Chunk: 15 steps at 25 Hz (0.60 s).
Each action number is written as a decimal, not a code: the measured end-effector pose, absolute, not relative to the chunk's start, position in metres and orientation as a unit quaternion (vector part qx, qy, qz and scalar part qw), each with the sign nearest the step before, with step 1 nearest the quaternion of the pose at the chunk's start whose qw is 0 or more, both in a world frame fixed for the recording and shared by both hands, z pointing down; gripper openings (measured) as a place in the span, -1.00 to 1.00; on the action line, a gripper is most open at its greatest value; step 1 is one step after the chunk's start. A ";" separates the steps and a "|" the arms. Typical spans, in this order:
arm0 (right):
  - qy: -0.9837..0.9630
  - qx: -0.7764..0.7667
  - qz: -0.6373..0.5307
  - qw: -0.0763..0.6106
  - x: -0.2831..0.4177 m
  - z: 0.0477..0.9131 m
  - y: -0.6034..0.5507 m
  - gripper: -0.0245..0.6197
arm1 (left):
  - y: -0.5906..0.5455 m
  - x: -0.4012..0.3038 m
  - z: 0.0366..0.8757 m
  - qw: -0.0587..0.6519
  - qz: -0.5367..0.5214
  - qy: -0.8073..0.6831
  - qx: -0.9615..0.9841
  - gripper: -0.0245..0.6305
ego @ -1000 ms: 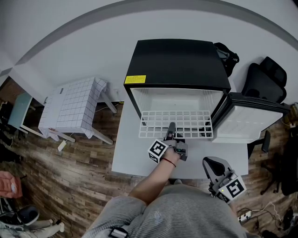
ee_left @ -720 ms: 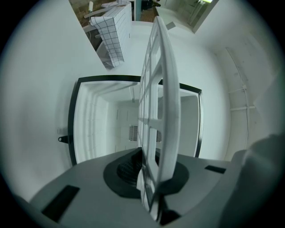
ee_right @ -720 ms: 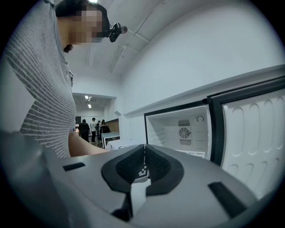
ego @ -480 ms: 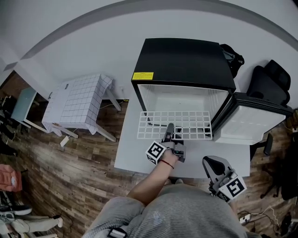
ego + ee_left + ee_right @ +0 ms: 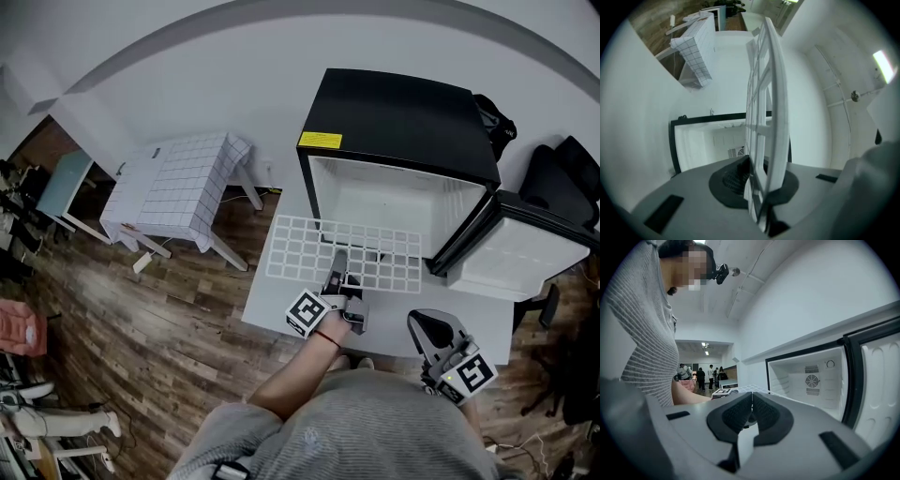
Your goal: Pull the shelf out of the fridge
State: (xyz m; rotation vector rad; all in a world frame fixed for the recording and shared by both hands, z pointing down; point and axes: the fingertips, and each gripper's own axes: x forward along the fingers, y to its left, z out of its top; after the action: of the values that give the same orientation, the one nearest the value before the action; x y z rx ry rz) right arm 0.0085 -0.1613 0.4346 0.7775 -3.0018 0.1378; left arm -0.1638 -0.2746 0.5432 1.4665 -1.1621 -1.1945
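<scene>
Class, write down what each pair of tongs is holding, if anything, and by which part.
Left tongs grip the white wire shelf at its front edge, near the middle. Right tongs are shut, holding nothing.

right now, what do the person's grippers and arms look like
The left gripper and right gripper are grey, each with a white cube of black square markers. Their pads are dark and ribbed. The person wears a grey striped top and a red wristband.

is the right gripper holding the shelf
No, the right gripper has its jaws together with nothing between them, while the left gripper is clamped on the shelf.
</scene>
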 end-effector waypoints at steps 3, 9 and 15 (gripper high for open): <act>-0.972 0.231 0.042 0.020 -0.004 0.433 -0.160 -0.88 | -0.265 -0.177 0.537 0.423 -0.462 -0.485 0.610 -0.82; -0.979 0.201 0.043 0.014 -0.022 0.432 -0.156 -0.88 | -0.247 -0.184 0.527 0.373 -0.390 -0.512 0.669 -0.82; -0.981 0.190 0.035 0.008 -0.027 0.427 -0.157 -0.88 | -0.240 -0.180 0.500 0.278 -0.305 -0.523 0.746 -0.82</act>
State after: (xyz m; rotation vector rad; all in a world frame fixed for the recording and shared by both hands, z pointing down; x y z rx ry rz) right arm -0.0270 -0.1566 0.4272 0.5951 -3.0656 0.1080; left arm -0.1801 -0.2395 0.5004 2.0023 -1.4025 -0.8192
